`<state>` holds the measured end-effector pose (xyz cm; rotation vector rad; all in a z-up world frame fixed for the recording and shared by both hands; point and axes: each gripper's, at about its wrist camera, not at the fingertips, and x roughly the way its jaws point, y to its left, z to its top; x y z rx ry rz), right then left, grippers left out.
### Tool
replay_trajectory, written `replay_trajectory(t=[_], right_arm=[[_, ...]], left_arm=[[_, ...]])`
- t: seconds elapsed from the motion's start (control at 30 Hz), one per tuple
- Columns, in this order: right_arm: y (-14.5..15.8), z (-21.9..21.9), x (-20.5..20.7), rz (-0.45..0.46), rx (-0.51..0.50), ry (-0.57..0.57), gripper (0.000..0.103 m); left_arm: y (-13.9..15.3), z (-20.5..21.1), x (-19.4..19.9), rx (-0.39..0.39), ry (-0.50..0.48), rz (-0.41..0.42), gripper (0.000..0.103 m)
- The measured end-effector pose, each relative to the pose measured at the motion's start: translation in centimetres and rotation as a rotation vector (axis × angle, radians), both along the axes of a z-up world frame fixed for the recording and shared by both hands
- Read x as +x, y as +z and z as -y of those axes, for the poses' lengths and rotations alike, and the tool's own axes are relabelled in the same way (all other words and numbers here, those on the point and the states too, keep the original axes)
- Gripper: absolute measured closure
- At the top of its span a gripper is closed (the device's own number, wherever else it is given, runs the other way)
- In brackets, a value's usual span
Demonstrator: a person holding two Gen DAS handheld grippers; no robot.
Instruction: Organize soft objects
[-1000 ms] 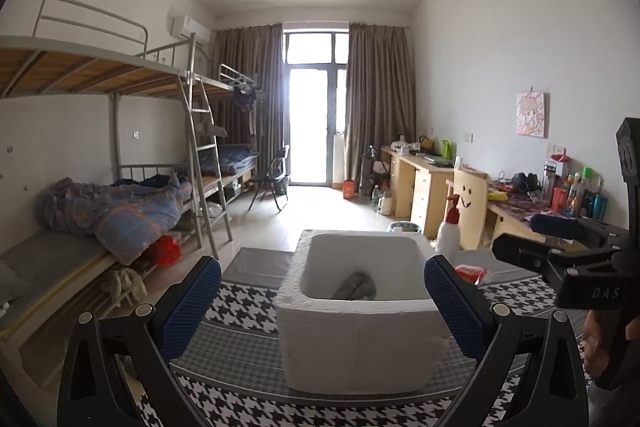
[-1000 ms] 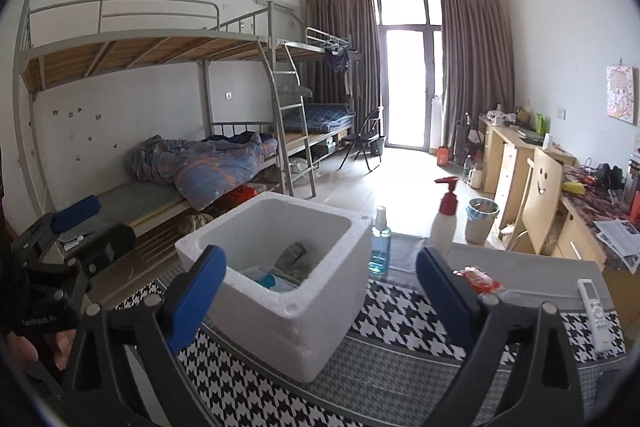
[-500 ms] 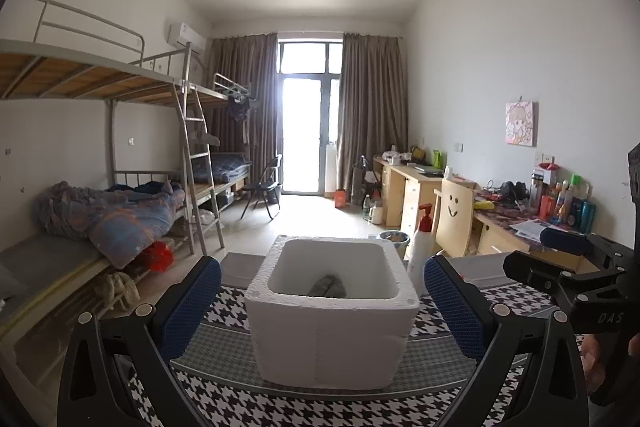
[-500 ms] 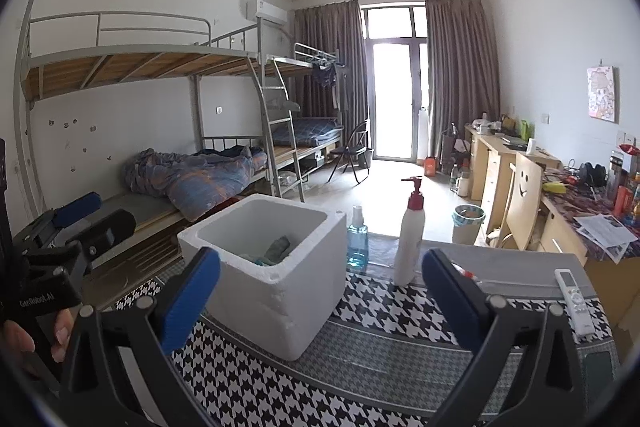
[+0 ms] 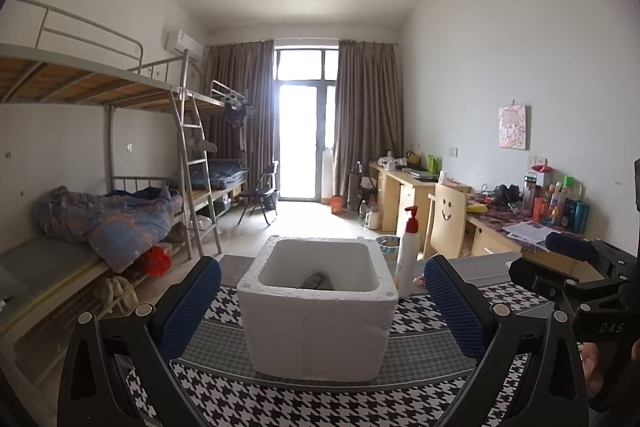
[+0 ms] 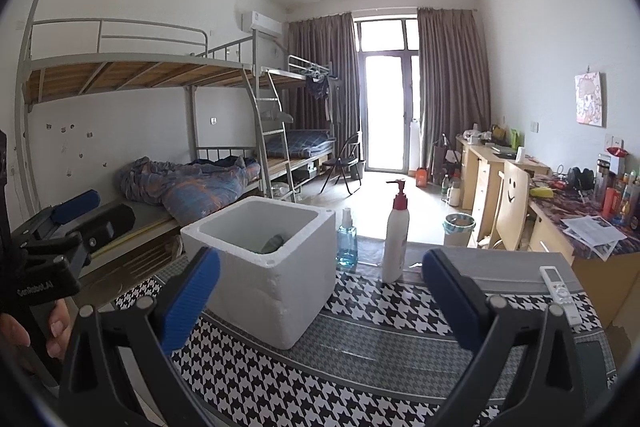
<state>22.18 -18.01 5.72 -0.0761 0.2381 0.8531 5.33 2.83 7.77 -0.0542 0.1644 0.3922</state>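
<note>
Holding both tools back from the table, I see the left gripper (image 5: 320, 303) with its blue pads spread wide and nothing between them; the right gripper (image 6: 320, 299) is likewise spread and empty. Ahead of the left one, the white foam box (image 5: 318, 323) stands upright on the houndstooth tablecloth (image 5: 304, 403), centred between the pads but farther off, untouched. A grey soft item (image 5: 317, 281) lies inside the box, low against its far wall; from the right wrist view only its top (image 6: 273, 243) shows over the rim, and I cannot tell what else is in there. Just right of the box stands a white pump bottle (image 6: 396, 243) with a red top, and between it and the box, slightly farther, a small blue spray bottle (image 6: 346, 243). A white remote (image 6: 559, 294) lies near the table's right edge. A hand (image 6: 24, 335) grips the left tool's handle at the left margin.
</note>
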Motion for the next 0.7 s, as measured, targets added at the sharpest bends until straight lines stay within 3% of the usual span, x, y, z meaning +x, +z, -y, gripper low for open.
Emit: replay_trajectory(t=[0.7], right_arm=[[-2.5, 1.6, -1.2, 0.014, 0.016, -0.031, 0.001]], left_arm=[[-2.2, 1.3, -0.9, 0.017, 0.002, 0.006, 0.001]])
